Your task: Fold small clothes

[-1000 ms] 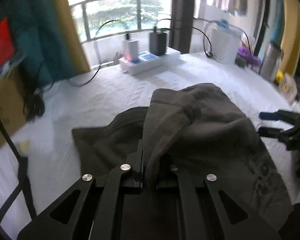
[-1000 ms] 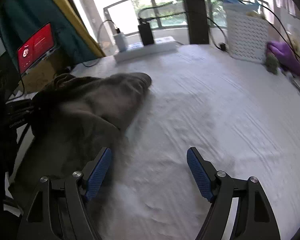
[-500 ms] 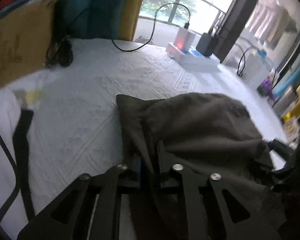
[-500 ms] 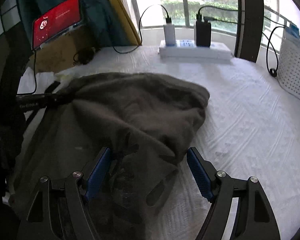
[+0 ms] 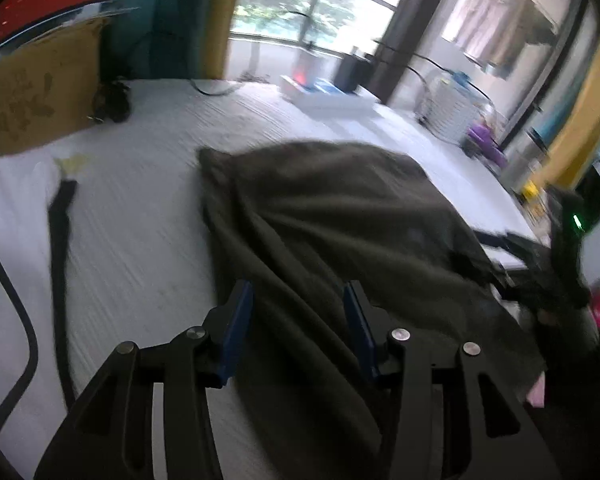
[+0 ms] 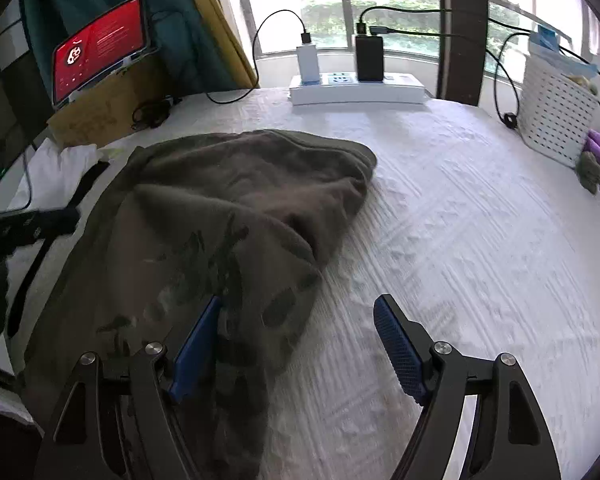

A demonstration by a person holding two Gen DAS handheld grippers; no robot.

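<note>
On the white textured bedspread [image 6: 480, 216] lies the one garment in play, a dark olive-brown soft cotton top with a faded dark print [image 6: 220, 216]. In the right wrist view it fills the left and centre of the frame; in the left wrist view the same top [image 5: 332, 220] runs from the centre to the lower right.

Starting at the left of the left wrist view: a black strap [image 5: 62, 240] and a cable lie on the cover, well apart from the cloth. The left gripper [image 5: 298, 320], at the bottom centre, has its jaws opening. A ridge of the fabric runs up between the blue pads, but they do not press on it. It looks let go.

In the right wrist view the right gripper [image 6: 296, 344], at the bottom centre, stands wide with nothing clamped. Its left pad rests at or just over the printed edge of the top; its right pad is over bare bedspread.

As for progress, I judge one fold laid: a flap is thrown over the body of the top, with a rounded doubled edge at the upper centre. The result is rumpled and wedge-shaped, not a tidy packet. Smoothing, squaring the edges and at least one more fold seem left. The white power strip with chargers [image 6: 356, 88] and white perforated basket [image 6: 556, 120] sit clear of the work.
</note>
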